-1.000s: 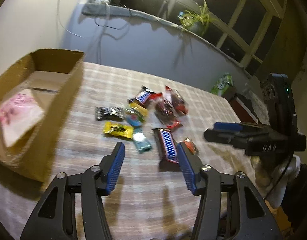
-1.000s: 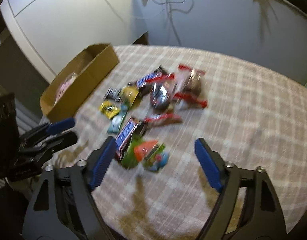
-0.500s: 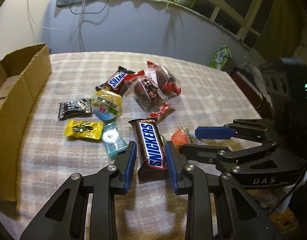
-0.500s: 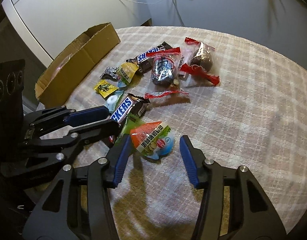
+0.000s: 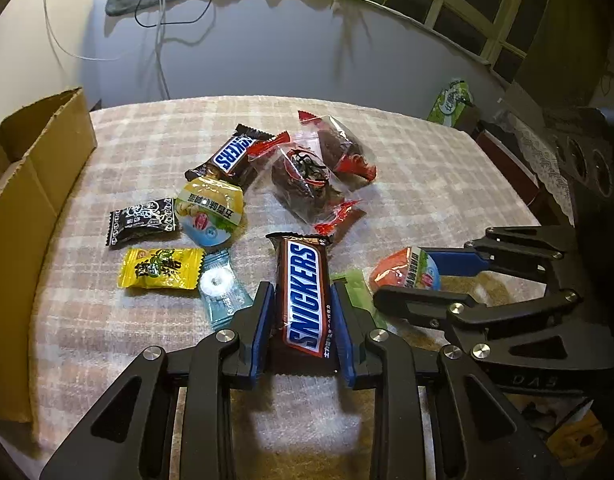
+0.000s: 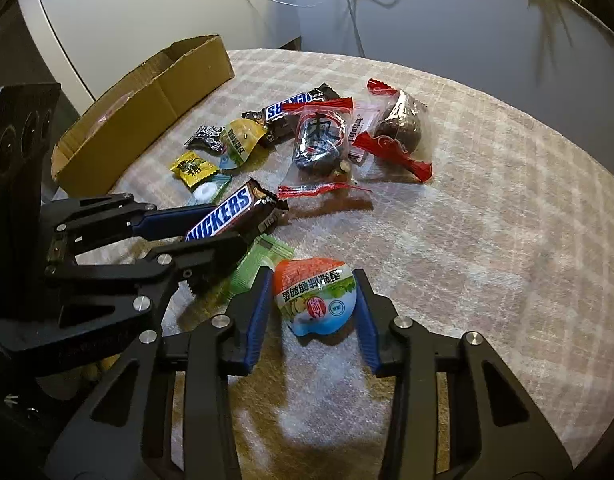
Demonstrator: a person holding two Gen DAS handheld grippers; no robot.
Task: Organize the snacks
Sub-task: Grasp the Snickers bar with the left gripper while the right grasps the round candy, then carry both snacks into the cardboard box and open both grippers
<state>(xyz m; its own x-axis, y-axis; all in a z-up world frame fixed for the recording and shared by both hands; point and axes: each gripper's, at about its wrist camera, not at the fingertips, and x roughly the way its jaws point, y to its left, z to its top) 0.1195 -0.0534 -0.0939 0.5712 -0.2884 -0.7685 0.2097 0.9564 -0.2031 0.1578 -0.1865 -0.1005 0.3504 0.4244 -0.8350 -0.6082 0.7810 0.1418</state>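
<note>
Snacks lie on a checked tablecloth (image 5: pixel 147 140). My left gripper (image 5: pixel 303 300) is shut on a large Snickers bar (image 5: pixel 305 292), its pads against both long sides; the bar rests on the cloth and also shows in the right wrist view (image 6: pixel 231 212). My right gripper (image 6: pixel 313 292) is shut on an orange-and-blue jelly cup (image 6: pixel 315 298) lying on the cloth, also seen in the left wrist view (image 5: pixel 403 270). A green wrapper (image 6: pixel 259 264) lies between the two grippers.
An open cardboard box (image 5: pixel 31 200) stands at the left, also in the right wrist view (image 6: pixel 147 108). Further snacks lie beyond: a small Snickers (image 5: pixel 231 156), red-sealed dark sweets (image 5: pixel 307 176), a yellow jelly cup (image 5: pixel 209 212), a black candy (image 5: pixel 141 220), a yellow candy (image 5: pixel 159 268), a mint (image 5: pixel 219 284).
Both grippers came down and forward to the near snacks. The left jaws closed on the large Snickers bar; the right jaws closed on the orange jelly cup.
</note>
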